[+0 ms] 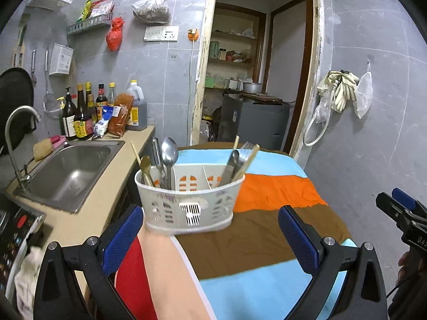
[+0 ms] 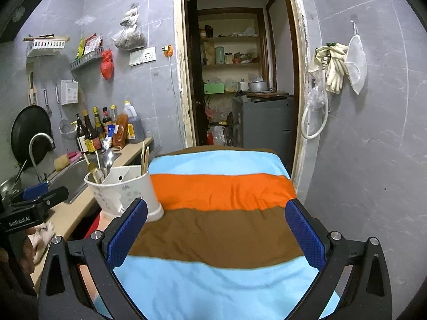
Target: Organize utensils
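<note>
A white plastic utensil caddy (image 1: 186, 200) stands at the left edge of the striped cloth table (image 1: 253, 240). Its left compartment holds spoons (image 1: 169, 154) and chopsticks, its right one a fork (image 1: 246, 146), chopsticks and a metal handle. The middle compartment looks empty. My left gripper (image 1: 213, 237) is open, its blue pads just short of the caddy on either side. The caddy also shows in the right wrist view (image 2: 125, 192), at the left. My right gripper (image 2: 216, 234) is open and empty over the cloth (image 2: 221, 229). A bare forearm (image 1: 170, 274) lies below the caddy.
A counter with a steel sink (image 1: 69, 173), a tap (image 1: 18, 122) and several sauce bottles (image 1: 85, 112) runs along the left. A doorway (image 2: 234, 80) to a pantry lies behind the table. Gloves and a hose hang on the right wall (image 2: 331, 69).
</note>
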